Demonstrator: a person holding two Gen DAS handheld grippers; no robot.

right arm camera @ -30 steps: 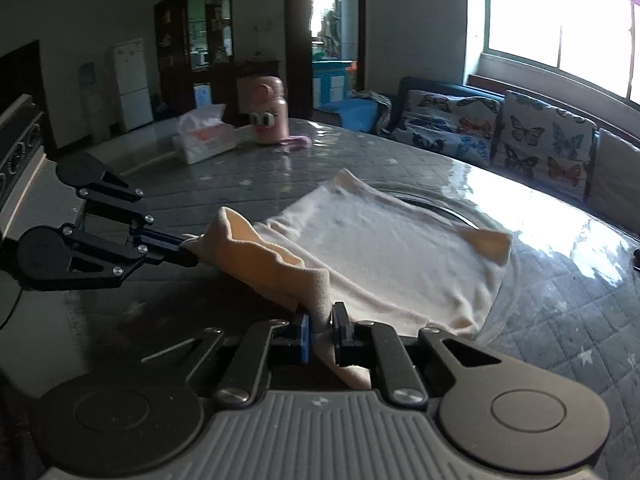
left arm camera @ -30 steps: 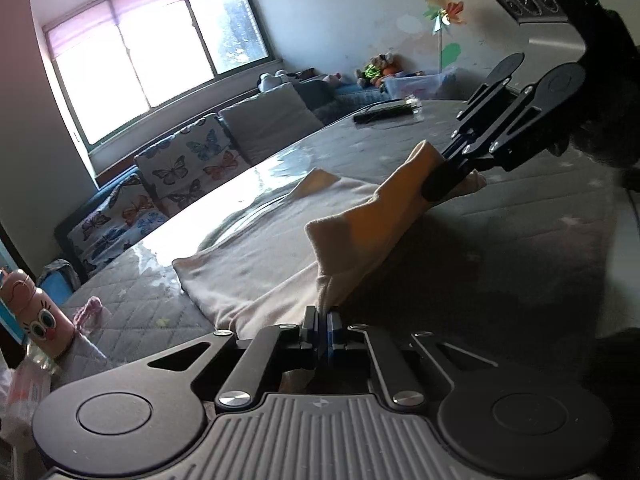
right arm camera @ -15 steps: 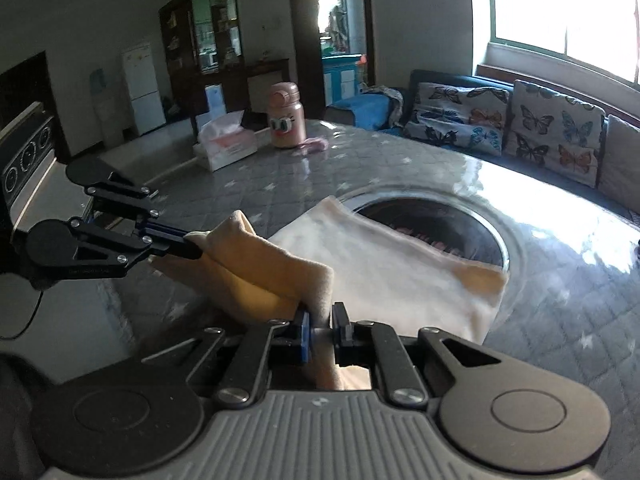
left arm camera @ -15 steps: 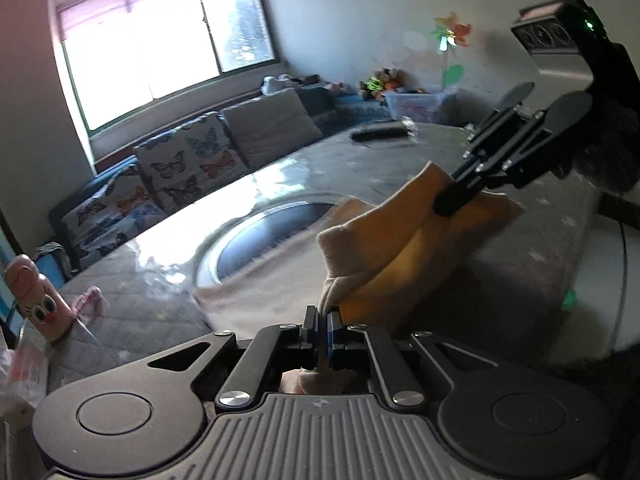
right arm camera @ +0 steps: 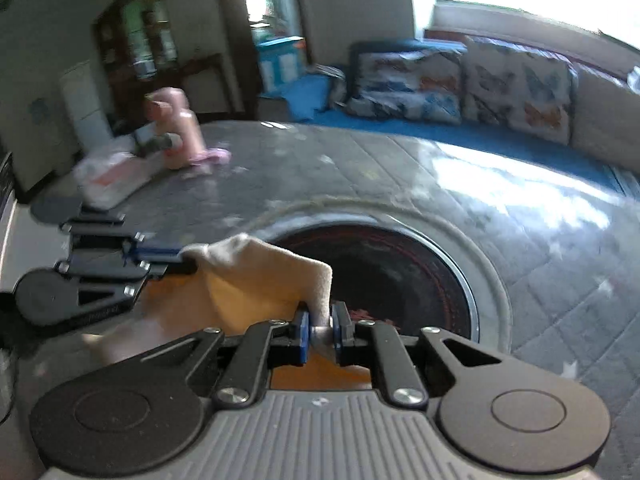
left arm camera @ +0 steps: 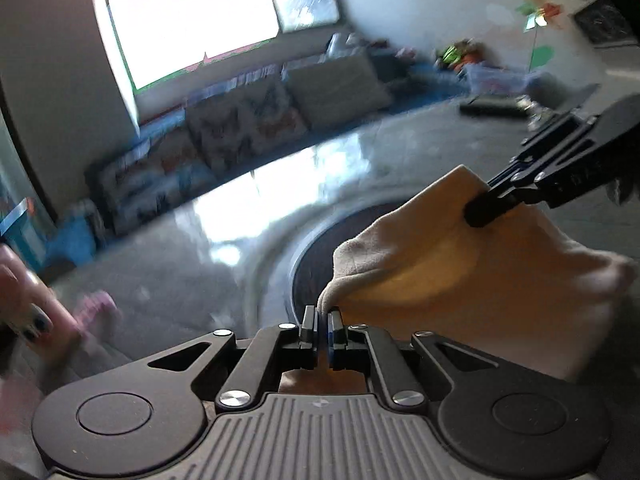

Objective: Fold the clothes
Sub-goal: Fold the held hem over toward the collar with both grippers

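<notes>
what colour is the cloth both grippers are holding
Cream to pale peach cloth, plain, no pattern; clearest in the left wrist view.

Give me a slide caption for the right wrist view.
Both grippers, right and left, pinch a cream garment above the table's round dark inset.

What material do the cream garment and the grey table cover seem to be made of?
Cream garment: probably soft knit or fleece, matte; its edge looks fuzzy, and it drapes limply between the left gripper and the right gripper. Grey table cover: likely quilted fabric under clear plastic or glass; stitched diamonds show beneath glossy window glare.
</notes>
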